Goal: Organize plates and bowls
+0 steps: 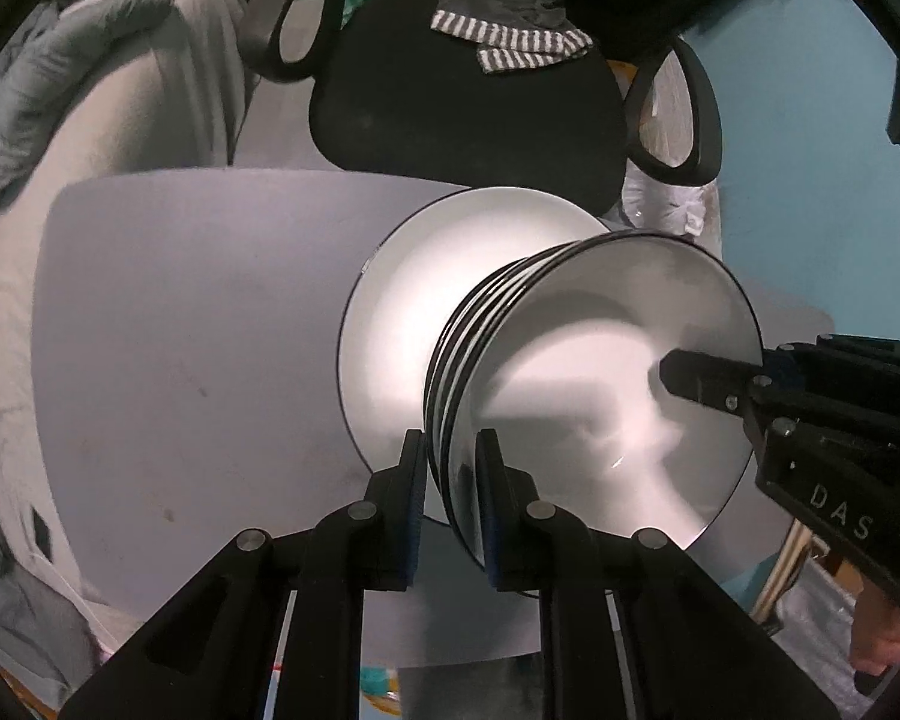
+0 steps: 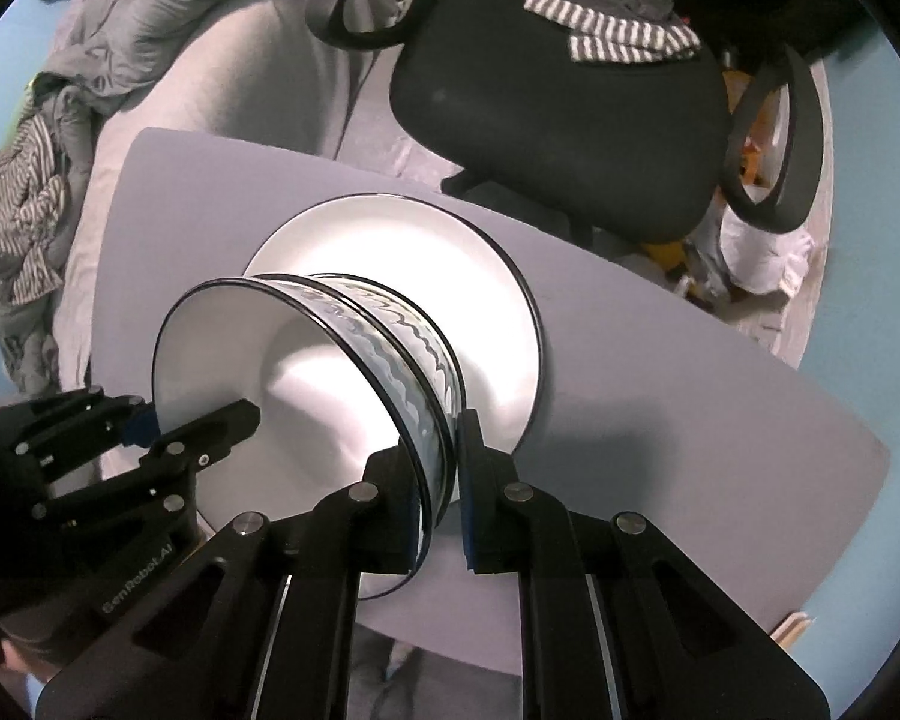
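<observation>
A stack of white bowls with dark rims and wavy grey bands stands on a large white plate with a dark rim. My left gripper is shut on the near rim of the bowl stack. My right gripper is shut on the opposite rim of the same stack. The right gripper shows at the right of the left wrist view, and the left gripper at the lower left of the right wrist view.
The plate sits on a grey table. A black office chair with a striped cloth on it stands past the far edge. A bed with grey bedding lies to the left.
</observation>
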`<state>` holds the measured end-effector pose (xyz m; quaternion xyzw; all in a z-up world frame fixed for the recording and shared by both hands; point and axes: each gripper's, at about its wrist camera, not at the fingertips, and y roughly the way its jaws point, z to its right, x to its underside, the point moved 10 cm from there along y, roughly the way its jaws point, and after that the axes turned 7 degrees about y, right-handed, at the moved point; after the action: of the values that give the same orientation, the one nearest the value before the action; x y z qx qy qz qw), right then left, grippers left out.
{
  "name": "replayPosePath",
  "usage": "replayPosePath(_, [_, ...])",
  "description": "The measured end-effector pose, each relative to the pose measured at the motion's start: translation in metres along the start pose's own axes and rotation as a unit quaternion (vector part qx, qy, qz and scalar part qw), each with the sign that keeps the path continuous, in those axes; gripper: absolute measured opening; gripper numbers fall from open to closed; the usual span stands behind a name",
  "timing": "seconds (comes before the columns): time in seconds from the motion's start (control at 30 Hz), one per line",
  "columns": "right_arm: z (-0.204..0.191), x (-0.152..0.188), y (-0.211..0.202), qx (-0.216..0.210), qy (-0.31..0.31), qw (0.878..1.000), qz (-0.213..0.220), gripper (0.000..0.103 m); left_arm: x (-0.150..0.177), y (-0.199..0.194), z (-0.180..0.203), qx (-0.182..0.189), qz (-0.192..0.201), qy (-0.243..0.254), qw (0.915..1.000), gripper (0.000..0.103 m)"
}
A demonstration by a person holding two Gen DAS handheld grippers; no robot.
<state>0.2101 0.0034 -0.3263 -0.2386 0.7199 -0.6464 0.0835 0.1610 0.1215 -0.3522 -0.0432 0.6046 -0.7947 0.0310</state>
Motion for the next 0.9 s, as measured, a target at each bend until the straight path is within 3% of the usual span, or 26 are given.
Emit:
replayPosePath(0.13, [0.001,0.005,0.011,-0.002,0.004,1.0,-0.011,0.01,-0.001,-0.001,-0.006,0.011,0.0,-0.008,0.9999,0.014])
replayPosePath(0.37, [0.003,0.0,0.001,-0.021,0.011,1.0,0.0,0.011,-0.002,-0.007,-0.007,-0.004,0.012,-0.003,0.9999,0.014])
replayPosePath(0.47, [0.002,-0.003,-0.012,-0.025,0.01,1.0,0.015,0.012,0.001,-0.012,-0.011,-0.018,0.019,-0.006,0.9996,0.027])
replayPosePath(0.53, [0.002,-0.005,-0.023,-0.019,0.003,0.999,0.03,0.017,0.002,-0.018,-0.012,-0.028,0.032,-0.009,0.999,0.036])
replayPosePath(0.6, [0.006,-0.006,-0.038,0.0,-0.004,0.999,0.054,0.032,0.005,-0.03,-0.011,-0.028,0.05,-0.017,0.9982,0.04])
replayPosePath(0.7, [0.011,-0.005,-0.057,0.016,-0.015,0.996,0.085,0.048,0.011,-0.055,-0.01,-0.041,0.083,-0.024,0.9954,0.056])
replayPosePath(0.8, [0.014,0.0,-0.084,0.031,-0.021,0.992,0.124,0.054,0.017,-0.084,-0.007,-0.054,0.124,-0.029,0.9903,0.068])
replayPosePath(0.9, [0.017,0.004,-0.107,0.038,-0.024,0.986,0.161,0.06,0.026,-0.109,0.0,-0.065,0.155,-0.032,0.9852,0.07])
